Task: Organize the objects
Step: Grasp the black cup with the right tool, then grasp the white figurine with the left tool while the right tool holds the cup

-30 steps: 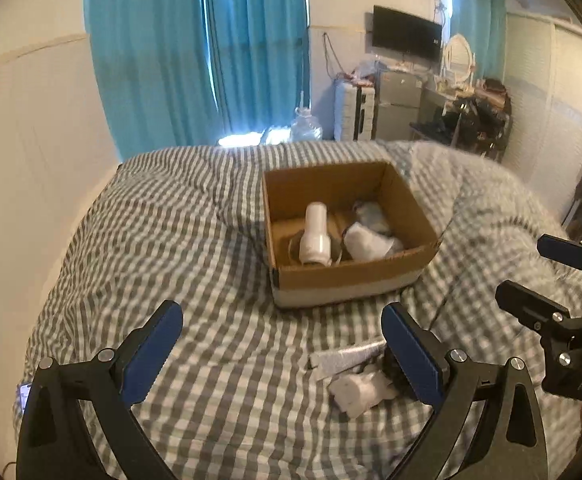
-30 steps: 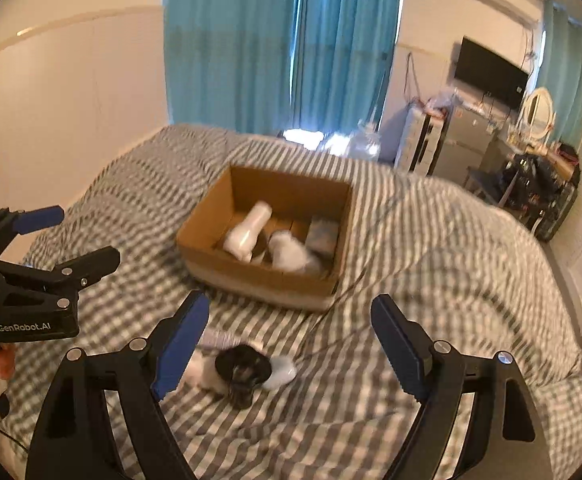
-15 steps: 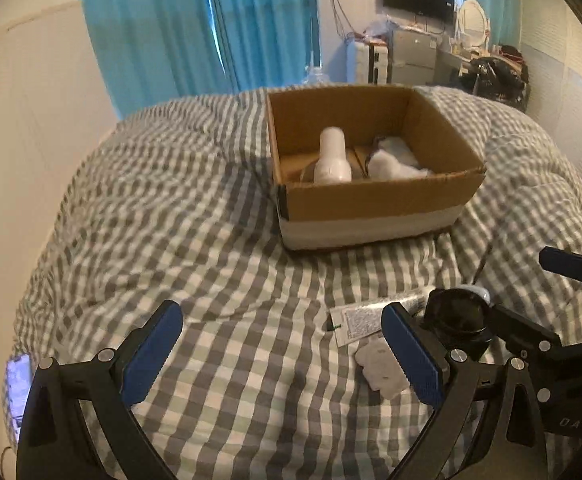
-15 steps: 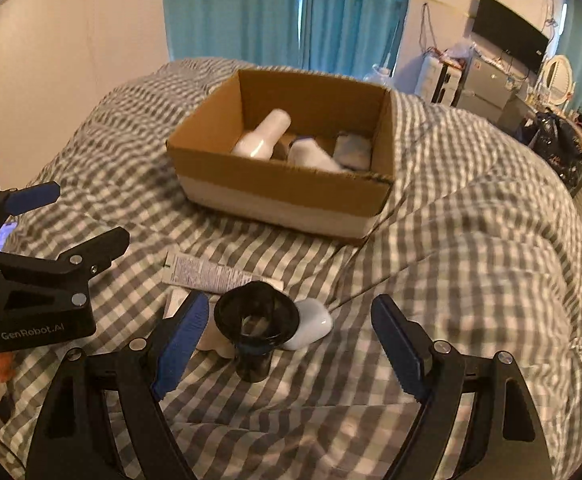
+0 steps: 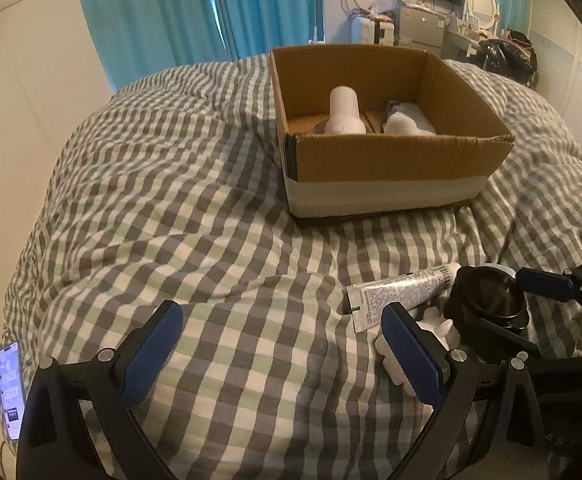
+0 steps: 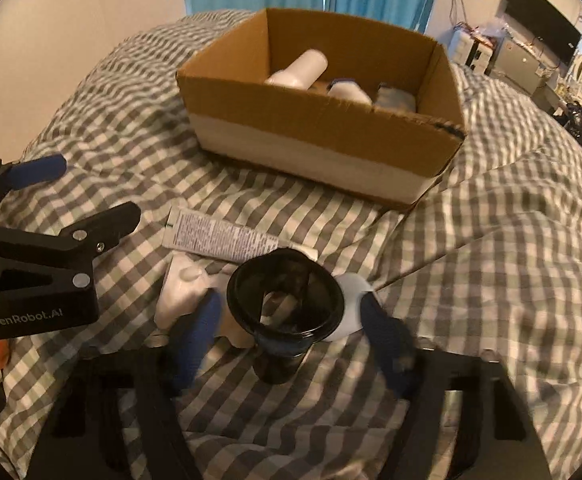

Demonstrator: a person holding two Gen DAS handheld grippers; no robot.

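An open cardboard box (image 5: 395, 168) (image 6: 323, 136) sits on the checked bed and holds a white bottle (image 5: 345, 112) (image 6: 299, 70) and other white items. In front of it lie a white tube (image 5: 403, 292) (image 6: 219, 236), a small white toy (image 5: 439, 328) (image 6: 181, 292) and a black funnel-shaped cup (image 5: 487, 304) (image 6: 285, 304). My right gripper (image 6: 291, 328) is open, its blue fingers on either side of the black cup. My left gripper (image 5: 279, 352) is open and empty over bare bedding, left of the pile.
A phone (image 5: 11, 392) lies at the bed's left edge. Blue curtains (image 5: 211, 12) hang behind the bed. A TV and cluttered furniture (image 5: 423, 20) stand at the far right. A pale round item (image 6: 351, 304) lies behind the cup.
Both grippers have moved down and forward toward the pile. The right gripper's fingers have narrowed and now straddle the black cup. The box looks closer in both views.
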